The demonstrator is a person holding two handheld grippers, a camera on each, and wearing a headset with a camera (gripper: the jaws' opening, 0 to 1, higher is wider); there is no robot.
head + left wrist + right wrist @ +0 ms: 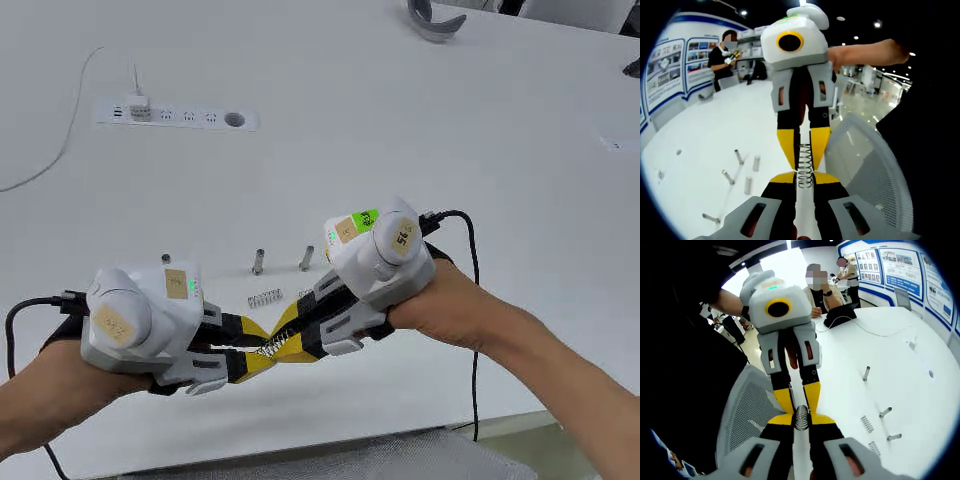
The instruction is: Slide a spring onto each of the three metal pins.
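Observation:
A small metal spring (272, 347) hangs in the air near the table's front edge, between two grippers that face each other tip to tip. My left gripper (262, 351) comes in from the left and is shut on one end of it. My right gripper (286, 341) comes from the right, shut on the other end. In the left gripper view the spring (805, 167) runs from my own yellow tips up between the other gripper's yellow fingers (789, 146). Three short metal pins (258, 262) (307, 258) (166, 260) stand on the white table. A loose spring (265, 298) lies near them.
A white power strip (180, 116) with a plugged-in charger lies at the back left. A grey curved object (436, 20) sits at the far edge. A grey mesh chair (747, 410) is below the table's front edge. People stand in the background (815, 287).

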